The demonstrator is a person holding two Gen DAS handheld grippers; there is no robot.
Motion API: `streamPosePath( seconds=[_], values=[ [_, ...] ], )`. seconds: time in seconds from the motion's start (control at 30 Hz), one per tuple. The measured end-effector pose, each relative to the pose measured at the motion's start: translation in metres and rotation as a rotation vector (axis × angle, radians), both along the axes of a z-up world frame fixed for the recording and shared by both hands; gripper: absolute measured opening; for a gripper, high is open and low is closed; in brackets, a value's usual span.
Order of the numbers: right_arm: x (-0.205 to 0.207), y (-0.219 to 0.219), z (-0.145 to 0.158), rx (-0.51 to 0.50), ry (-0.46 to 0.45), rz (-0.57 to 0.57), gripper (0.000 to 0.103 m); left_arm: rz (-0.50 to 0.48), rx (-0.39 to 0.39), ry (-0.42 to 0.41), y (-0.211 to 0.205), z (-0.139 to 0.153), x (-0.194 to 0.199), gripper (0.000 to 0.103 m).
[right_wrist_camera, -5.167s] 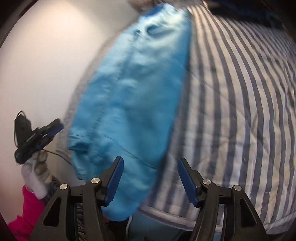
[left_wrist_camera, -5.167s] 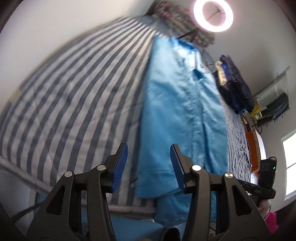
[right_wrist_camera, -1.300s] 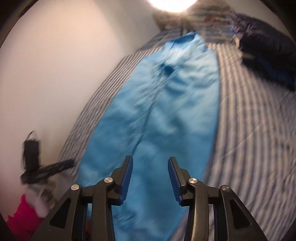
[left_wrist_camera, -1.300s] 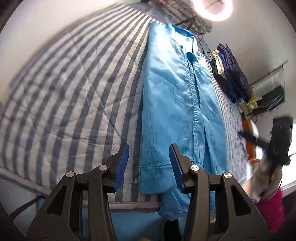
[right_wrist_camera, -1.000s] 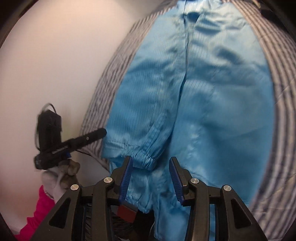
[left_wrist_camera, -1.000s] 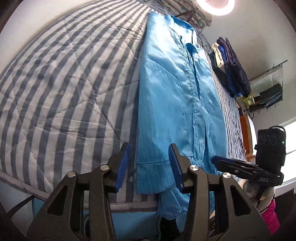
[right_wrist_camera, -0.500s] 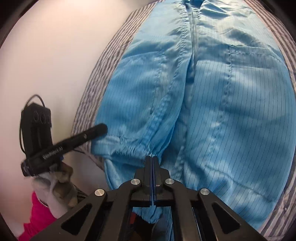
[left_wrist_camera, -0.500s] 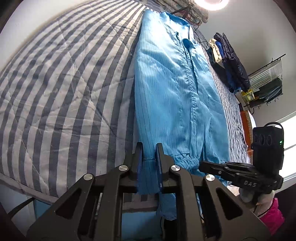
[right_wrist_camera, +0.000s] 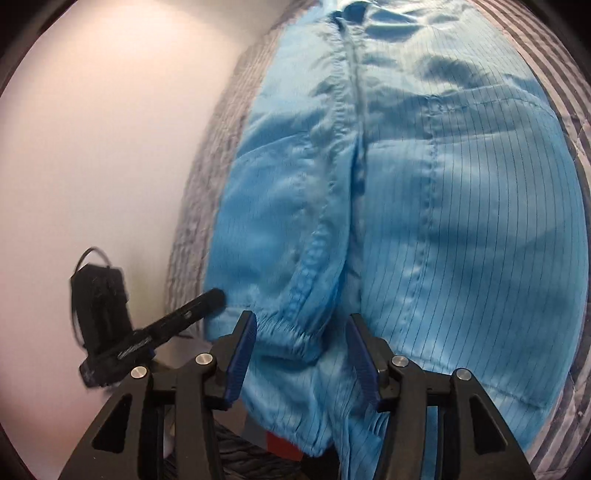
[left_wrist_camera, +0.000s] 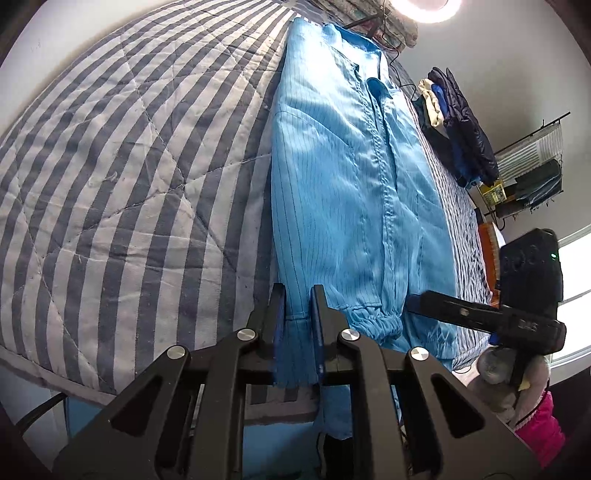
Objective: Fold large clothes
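On the striped quilt (left_wrist_camera: 122,177) the blue garment (left_wrist_camera: 343,192) lies lengthwise, my left gripper (left_wrist_camera: 297,314) pinching its hem corner for lifting, while my right gripper (right_wrist_camera: 299,354), jaws just reopened, straddles the elastic cuff (right_wrist_camera: 284,332) ungripped.

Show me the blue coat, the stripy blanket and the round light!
blue coat (left_wrist_camera: 343,192), left wrist view, its front panel.
stripy blanket (left_wrist_camera: 129,177), left wrist view, a bare striped part.
round light (left_wrist_camera: 424,7), left wrist view, its glowing rim.
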State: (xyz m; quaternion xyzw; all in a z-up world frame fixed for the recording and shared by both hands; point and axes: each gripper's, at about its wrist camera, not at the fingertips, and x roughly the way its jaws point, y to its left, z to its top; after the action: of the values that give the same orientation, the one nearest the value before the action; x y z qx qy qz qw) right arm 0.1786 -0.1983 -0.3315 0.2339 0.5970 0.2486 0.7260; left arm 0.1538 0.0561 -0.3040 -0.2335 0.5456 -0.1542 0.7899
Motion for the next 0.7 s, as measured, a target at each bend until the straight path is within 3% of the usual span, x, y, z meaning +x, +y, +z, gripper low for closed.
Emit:
streamPosePath(
  seconds=[0.1,0.17,0.23,0.5,0.6,0.63,0.7],
  values=[
    [0.007,0.01,-0.01,-0.017,0.027,-0.005,0.03,-0.011,0.009,0.0,-0.002,-0.001,0.002,0.012],
    [0.009,0.014,-0.016,-0.041,0.026,0.007,0.004,-0.019,0.021,-0.005,-0.004,-0.001,0.002,0.008],
    [0.005,0.016,-0.018,-0.051,0.018,0.02,0.0,-0.03,0.025,-0.011,-0.005,0.002,-0.001,0.007],
    [-0.01,0.01,-0.013,-0.043,-0.007,0.067,0.002,-0.067,0.035,-0.031,-0.012,0.008,-0.005,0.01],
    [-0.019,0.004,0.013,-0.021,-0.073,0.11,0.024,-0.055,0.006,-0.029,-0.008,0.009,0.0,0.031],
    [-0.022,-0.001,0.021,-0.013,-0.102,0.117,0.036,-0.045,-0.009,-0.022,-0.005,0.009,0.003,0.033],
    [-0.034,-0.017,0.043,-0.06,-0.181,0.113,0.039,-0.031,-0.043,-0.004,0.002,0.007,0.007,0.033]
  ],
)
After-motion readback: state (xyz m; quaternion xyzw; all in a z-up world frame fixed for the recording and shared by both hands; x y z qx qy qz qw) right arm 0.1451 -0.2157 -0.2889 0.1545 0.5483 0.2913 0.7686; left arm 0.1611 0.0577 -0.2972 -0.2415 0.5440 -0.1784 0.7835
